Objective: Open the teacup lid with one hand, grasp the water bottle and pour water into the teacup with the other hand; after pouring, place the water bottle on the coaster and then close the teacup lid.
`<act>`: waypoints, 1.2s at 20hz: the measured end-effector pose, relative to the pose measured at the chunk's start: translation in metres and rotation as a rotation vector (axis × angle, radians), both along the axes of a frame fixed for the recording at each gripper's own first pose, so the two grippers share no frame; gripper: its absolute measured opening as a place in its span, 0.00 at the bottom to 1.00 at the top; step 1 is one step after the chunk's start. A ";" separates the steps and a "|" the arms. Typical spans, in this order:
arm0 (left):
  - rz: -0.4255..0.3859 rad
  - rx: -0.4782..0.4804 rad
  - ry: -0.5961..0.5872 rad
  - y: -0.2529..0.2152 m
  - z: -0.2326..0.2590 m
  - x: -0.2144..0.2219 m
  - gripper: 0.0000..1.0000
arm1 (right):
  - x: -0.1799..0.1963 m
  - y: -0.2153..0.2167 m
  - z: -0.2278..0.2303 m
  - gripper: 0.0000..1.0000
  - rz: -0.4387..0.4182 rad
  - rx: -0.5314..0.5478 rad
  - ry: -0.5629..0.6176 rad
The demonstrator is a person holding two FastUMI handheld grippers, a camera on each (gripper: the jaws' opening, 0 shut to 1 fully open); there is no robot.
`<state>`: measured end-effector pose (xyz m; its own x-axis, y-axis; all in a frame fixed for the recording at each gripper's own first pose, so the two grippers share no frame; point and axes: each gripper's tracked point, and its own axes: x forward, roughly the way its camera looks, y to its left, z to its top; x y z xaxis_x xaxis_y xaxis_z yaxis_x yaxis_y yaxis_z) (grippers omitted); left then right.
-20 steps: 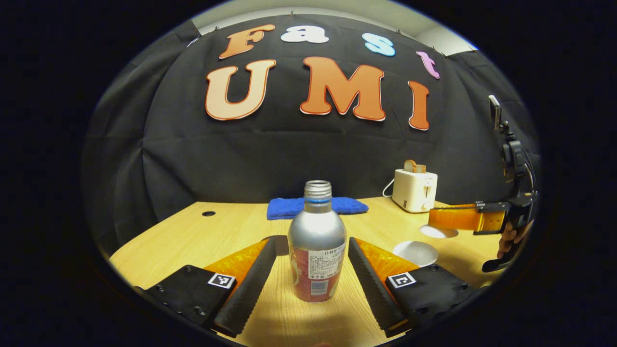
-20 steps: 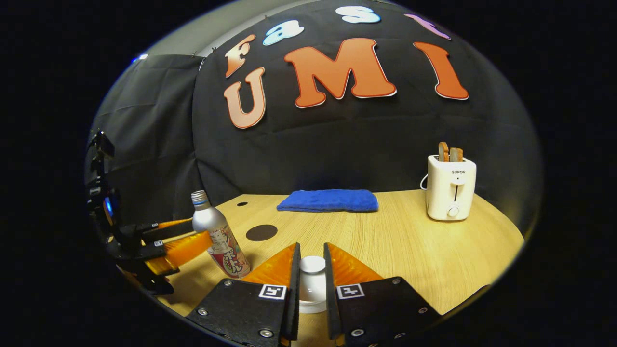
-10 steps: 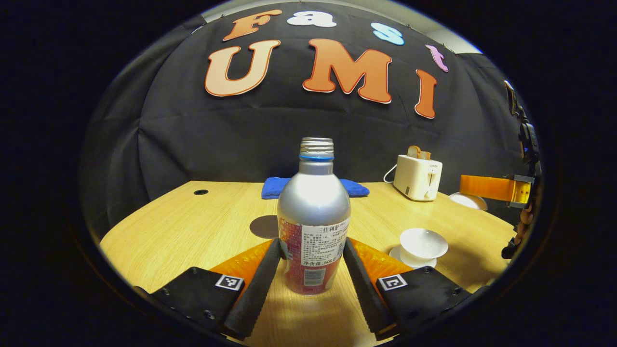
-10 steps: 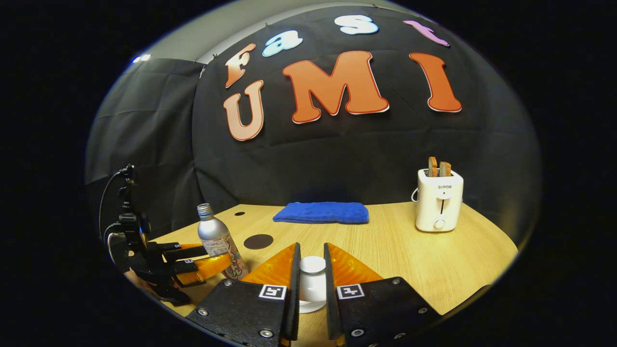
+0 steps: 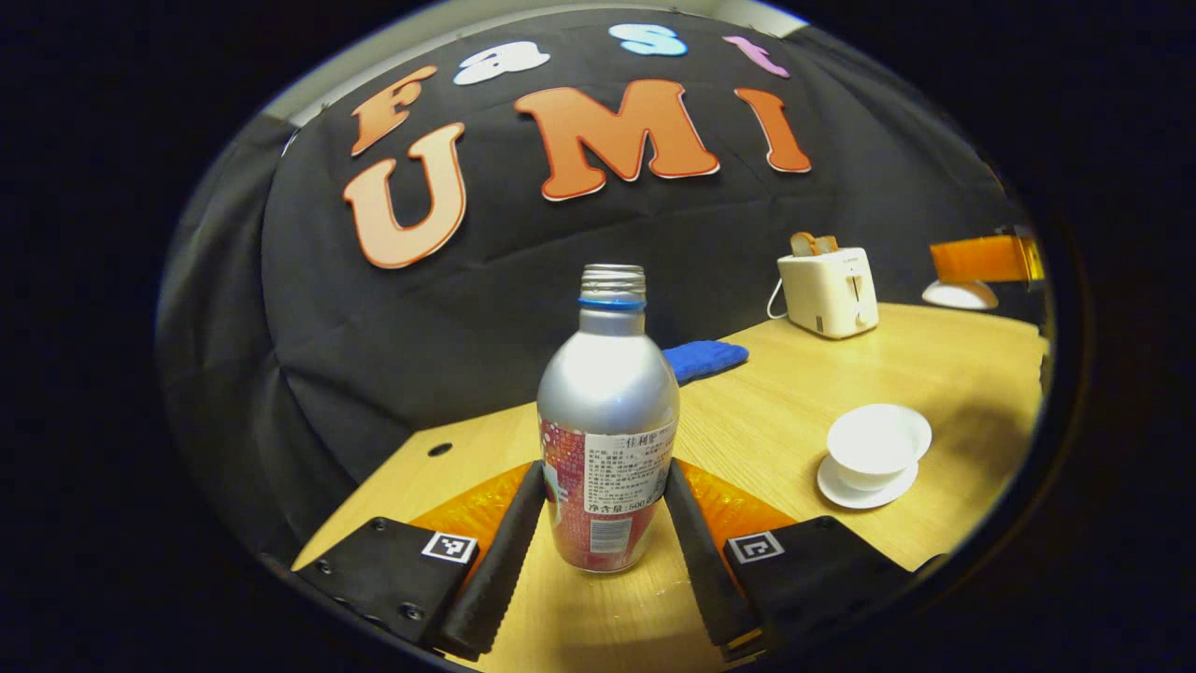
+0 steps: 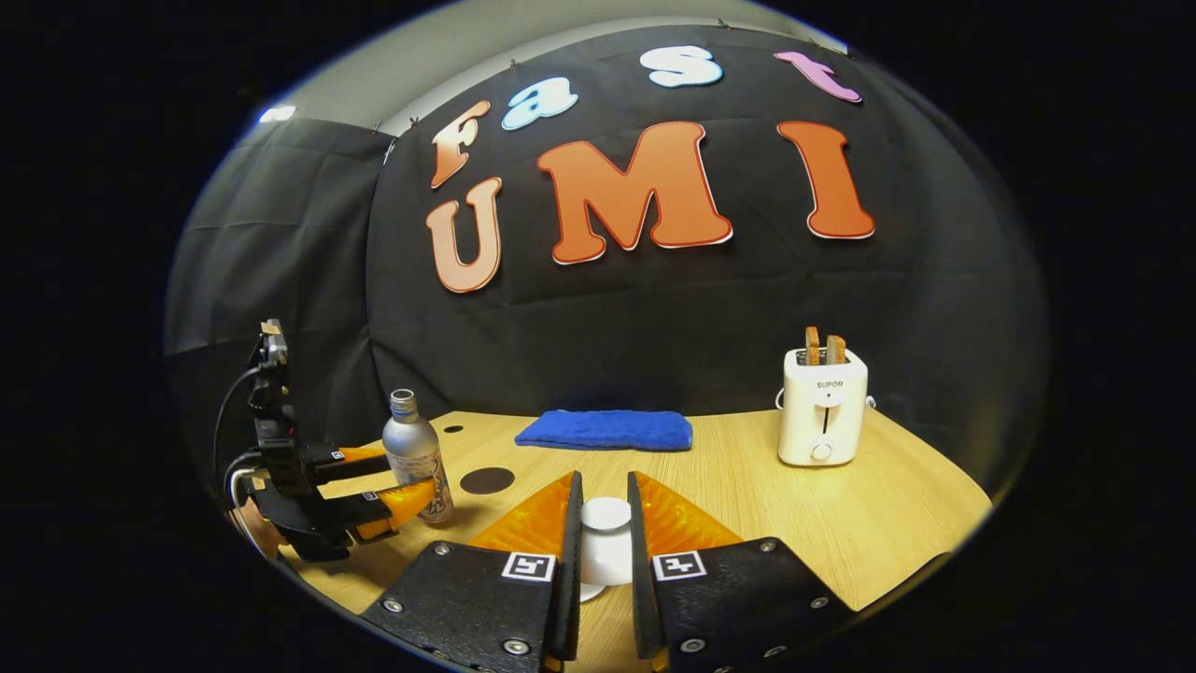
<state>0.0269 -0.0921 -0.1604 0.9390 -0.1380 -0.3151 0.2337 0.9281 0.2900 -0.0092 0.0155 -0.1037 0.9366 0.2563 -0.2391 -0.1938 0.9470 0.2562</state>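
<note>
A silver water bottle (image 5: 607, 411) with a red label and no cap stands between the fingers of my left gripper (image 5: 603, 509), which is shut on its lower body. In the right gripper view the same bottle (image 6: 416, 463) sits at the left in the left gripper (image 6: 402, 474), its base close to the table. The white teacup (image 5: 878, 437) stands uncovered on its saucer (image 5: 864, 488) to the right. My right gripper (image 6: 605, 484) is shut on the knob of the white lid (image 6: 605, 523), held above the table. A dark round coaster (image 6: 487, 480) lies just right of the bottle.
A blue folded cloth (image 6: 605, 430) lies at the back of the wooden table (image 6: 841, 505). A white toaster (image 6: 824, 407) with toast in it stands at the back right. A small dark hole (image 5: 439, 450) marks the table near its left edge.
My left gripper closed on the bottle, and its view has since swung and tilted so the teacup sits farther right. The right gripper has drawn back, still shut on the lid.
</note>
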 end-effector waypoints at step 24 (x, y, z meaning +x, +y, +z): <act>-0.252 0.926 -0.243 -0.024 0.013 0.030 0.85 | -0.009 -0.038 0.010 0.24 -0.040 -0.007 -0.042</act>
